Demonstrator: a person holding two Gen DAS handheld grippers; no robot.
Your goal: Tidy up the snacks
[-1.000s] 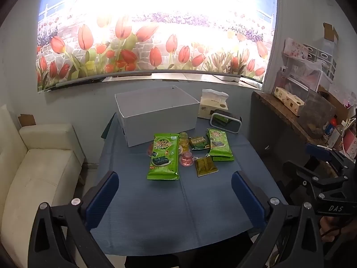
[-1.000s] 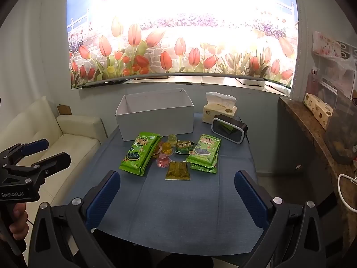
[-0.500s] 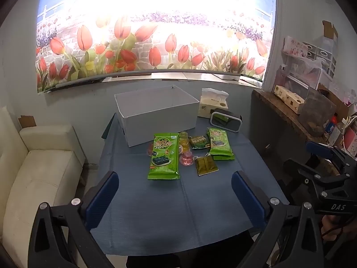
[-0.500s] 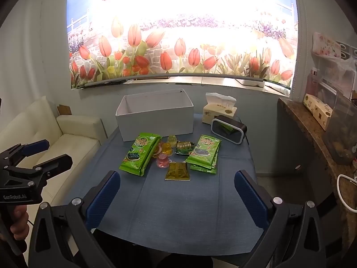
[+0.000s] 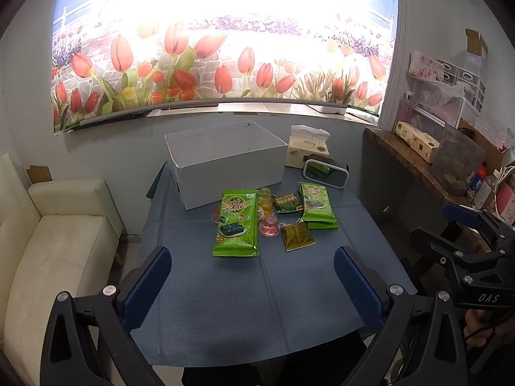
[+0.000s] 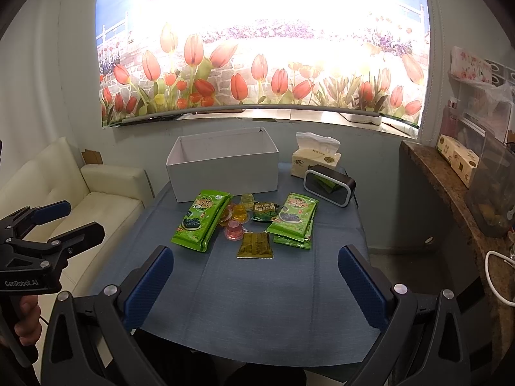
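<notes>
Snacks lie in the middle of a blue-covered table (image 5: 267,302): a large green seaweed pack (image 5: 236,223) (image 6: 201,220), a second green pack stack (image 5: 317,206) (image 6: 294,220), a small dark green pouch (image 5: 286,202), a flat olive packet (image 5: 297,236) (image 6: 256,244), and pink (image 5: 268,226) and yellow jelly cups (image 6: 241,212). An open white box (image 5: 225,167) (image 6: 225,167) stands behind them. My left gripper (image 5: 252,276) is open and empty near the table's front edge. My right gripper (image 6: 256,276) is open and empty too.
A tissue box (image 5: 307,151) and a black clock (image 5: 325,173) stand at the table's back right. A cream sofa (image 5: 54,251) is on the left. A cluttered stone shelf (image 5: 418,160) runs along the right wall.
</notes>
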